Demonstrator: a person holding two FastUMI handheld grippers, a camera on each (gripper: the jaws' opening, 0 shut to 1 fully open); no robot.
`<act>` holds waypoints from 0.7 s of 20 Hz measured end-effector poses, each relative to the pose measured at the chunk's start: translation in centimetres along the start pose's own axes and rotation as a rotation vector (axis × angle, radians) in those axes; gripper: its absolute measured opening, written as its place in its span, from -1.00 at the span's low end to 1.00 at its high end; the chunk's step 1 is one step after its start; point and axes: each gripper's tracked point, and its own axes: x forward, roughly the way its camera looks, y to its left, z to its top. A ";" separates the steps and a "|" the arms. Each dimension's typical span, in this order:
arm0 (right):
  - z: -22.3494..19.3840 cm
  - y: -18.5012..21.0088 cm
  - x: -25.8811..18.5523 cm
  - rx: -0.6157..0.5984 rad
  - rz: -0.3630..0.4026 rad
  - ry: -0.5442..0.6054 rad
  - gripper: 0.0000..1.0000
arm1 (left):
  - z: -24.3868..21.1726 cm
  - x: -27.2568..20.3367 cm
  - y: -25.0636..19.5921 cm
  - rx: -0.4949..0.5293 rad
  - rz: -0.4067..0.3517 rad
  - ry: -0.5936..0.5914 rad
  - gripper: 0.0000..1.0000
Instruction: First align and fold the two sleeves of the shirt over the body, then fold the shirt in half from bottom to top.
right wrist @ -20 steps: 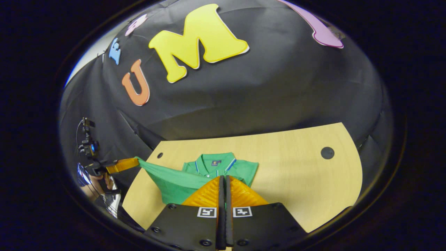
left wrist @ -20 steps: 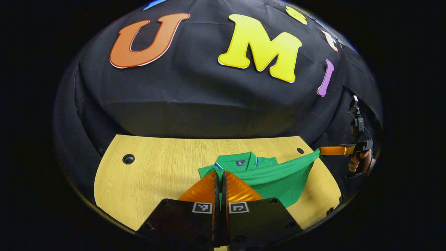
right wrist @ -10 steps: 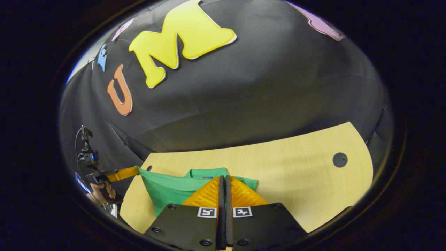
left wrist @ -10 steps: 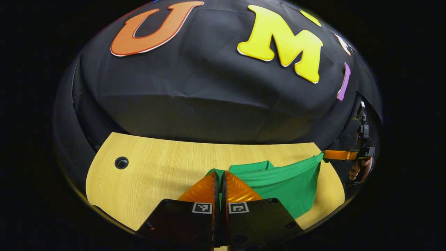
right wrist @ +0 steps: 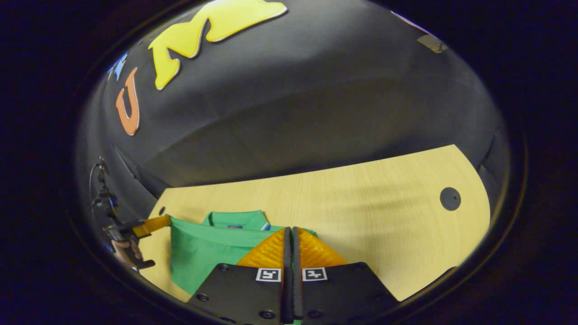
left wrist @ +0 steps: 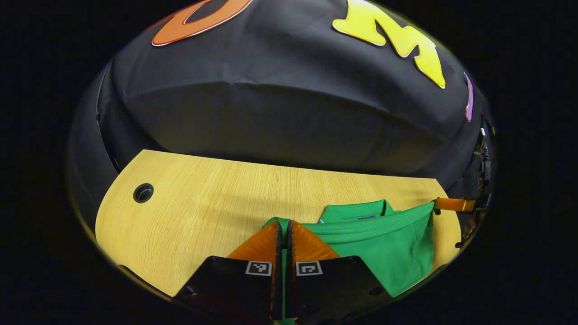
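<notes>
Wooden table [left wrist: 203,203] under black cloth. Left gripper view: left gripper [left wrist: 283,230], at 6 o'clock, clamps the green shirt [left wrist: 384,243]; right gripper [left wrist: 440,205] pinches its hem at 3 o'clock. Right gripper view: that gripper [right wrist: 290,237] nips the hem; shirt lies toward 8 o'clock.

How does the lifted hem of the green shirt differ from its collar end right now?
The hem hangs above the table, stretched taut between the left gripper and the right gripper; the collar end lies flat on the table. The hem sits nearer both cameras, the collar farther, partly hidden behind it. Both are the same green fabric.
</notes>
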 end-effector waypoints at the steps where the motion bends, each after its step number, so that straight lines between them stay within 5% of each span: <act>1: -0.1 0.1 0.4 -0.017 -0.022 0.001 -0.94 | -0.1 0.4 -0.1 -0.001 0.005 -0.005 -0.86; 4: -0.2 0.7 1.0 -0.080 -0.053 -0.016 -0.80 | -0.6 0.7 0.9 0.001 0.074 -0.002 -0.50; 6: 0.5 1.3 0.2 -0.113 -0.067 -0.048 -0.58 | -0.3 -0.3 1.2 -0.007 0.098 -0.012 0.52; 7: 1.2 1.6 -0.5 -0.122 -0.073 -0.077 -0.27 | 0.3 -1.1 1.2 -0.017 0.104 -0.031 0.92; 8: 1.9 1.7 -1.5 -0.128 -0.088 -0.107 0.05 | 1.0 -2.1 0.9 -0.028 0.098 -0.051 0.77; 9: 2.5 1.6 -2.7 -0.131 -0.108 -0.137 0.37 | 1.6 -3.3 0.9 -0.027 0.103 -0.072 0.99; 10: 3.2 1.6 -4.0 -0.131 -0.122 -0.165 0.69 | 2.4 -4.5 0.8 -0.015 0.112 -0.098 0.94; 12: 4.3 2.2 -7.2 -0.150 -0.146 -0.219 0.96 | 4.3 -7.5 0.3 0.011 0.110 -0.156 0.98; 14: 5.1 3.5 -10.5 -0.193 -0.157 -0.271 0.89 | 6.1 -10.4 -0.8 0.024 0.100 -0.204 0.97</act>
